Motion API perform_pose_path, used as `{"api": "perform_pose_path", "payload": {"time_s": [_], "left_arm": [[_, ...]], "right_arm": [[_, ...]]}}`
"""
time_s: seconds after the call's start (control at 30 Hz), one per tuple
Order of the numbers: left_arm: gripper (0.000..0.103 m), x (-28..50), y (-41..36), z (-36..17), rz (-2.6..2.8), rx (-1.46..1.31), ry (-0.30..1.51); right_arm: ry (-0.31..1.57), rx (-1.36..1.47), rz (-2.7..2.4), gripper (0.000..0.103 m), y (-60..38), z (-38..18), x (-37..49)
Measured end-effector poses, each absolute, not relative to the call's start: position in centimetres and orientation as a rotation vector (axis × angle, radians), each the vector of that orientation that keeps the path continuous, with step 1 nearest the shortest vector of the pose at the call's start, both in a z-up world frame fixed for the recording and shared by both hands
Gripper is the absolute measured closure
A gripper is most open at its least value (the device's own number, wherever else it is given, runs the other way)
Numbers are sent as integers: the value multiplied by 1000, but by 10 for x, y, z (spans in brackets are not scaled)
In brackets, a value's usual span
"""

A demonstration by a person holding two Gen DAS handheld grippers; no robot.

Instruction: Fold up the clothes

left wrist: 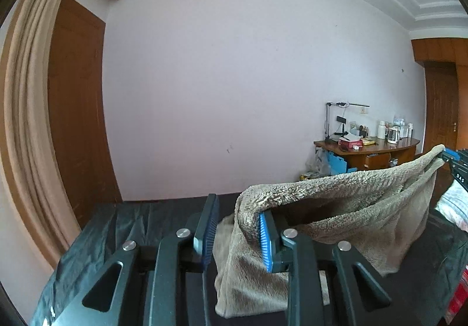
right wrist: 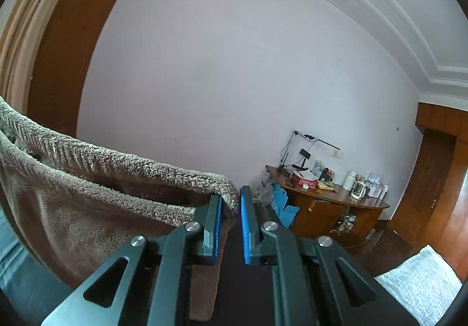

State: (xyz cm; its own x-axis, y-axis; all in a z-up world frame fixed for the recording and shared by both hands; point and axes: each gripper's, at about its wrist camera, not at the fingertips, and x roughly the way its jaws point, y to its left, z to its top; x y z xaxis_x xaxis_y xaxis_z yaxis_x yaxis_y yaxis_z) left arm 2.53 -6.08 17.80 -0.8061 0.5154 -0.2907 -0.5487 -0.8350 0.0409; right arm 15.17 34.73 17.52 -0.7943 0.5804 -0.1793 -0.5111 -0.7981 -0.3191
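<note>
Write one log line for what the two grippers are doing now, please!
step: lifting | item: fleece garment | left gripper: shut on fleece garment | right gripper: shut on fleece garment | garment hangs between them above dark cover

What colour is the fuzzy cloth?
The fuzzy cloth is beige-brown, clearest in the right wrist view.

Below me lies the bed (left wrist: pixel 140 217), covered in a dark, crinkled plastic-like sheet — its far edge runs just short of the pale wall. The lower end of the beige fleece garment (left wrist: pixel 248 282) hangs down toward that sheet; whether it rests on it I cannot tell. At the bed's right side lies a white quilted cover (right wrist: pixel 424 282). Across the room stands a wooden surface (right wrist: pixel 336 200) — on it a kettle, a flask, a red box and a lamp.
</note>
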Motion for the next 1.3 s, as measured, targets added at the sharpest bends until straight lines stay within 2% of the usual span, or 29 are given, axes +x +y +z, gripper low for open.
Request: {"api": "perform_pose_path", "payload": {"time_s": [0.2,0.4,0.53,0.7,1.13,1.2,1.23,1.27,1.3], "left_arm": [[75,-43,-12,168,2557,-490,136],[75,-100,30,140,2601,-588,133],[73,-138,49,116,2617,-680,136],[73,-179,83,80,2631,-790,241],[72,-225,126,7,2560,-1010,297],[67,-230,133,-5,2532,-1069,340],[53,-231,135,-10,2521,-1101,356],[46,-233,136,-13,2514,-1127,365],[45,-236,135,-14,2499,-1149,341]], "right_arm": [[-287,-383,2489,90,385,188,93],[-274,-464,2473,90,411,170,25],[-258,-542,2465,90,429,146,-16],[-224,-664,2451,90,452,112,-62],[-145,-958,2386,90,485,28,-132],[-151,-989,2369,90,484,20,-138],[-152,-1003,2367,90,485,17,-140],[-154,-1016,2365,90,485,14,-143],[-153,-1025,2364,90,485,12,-144]]}}
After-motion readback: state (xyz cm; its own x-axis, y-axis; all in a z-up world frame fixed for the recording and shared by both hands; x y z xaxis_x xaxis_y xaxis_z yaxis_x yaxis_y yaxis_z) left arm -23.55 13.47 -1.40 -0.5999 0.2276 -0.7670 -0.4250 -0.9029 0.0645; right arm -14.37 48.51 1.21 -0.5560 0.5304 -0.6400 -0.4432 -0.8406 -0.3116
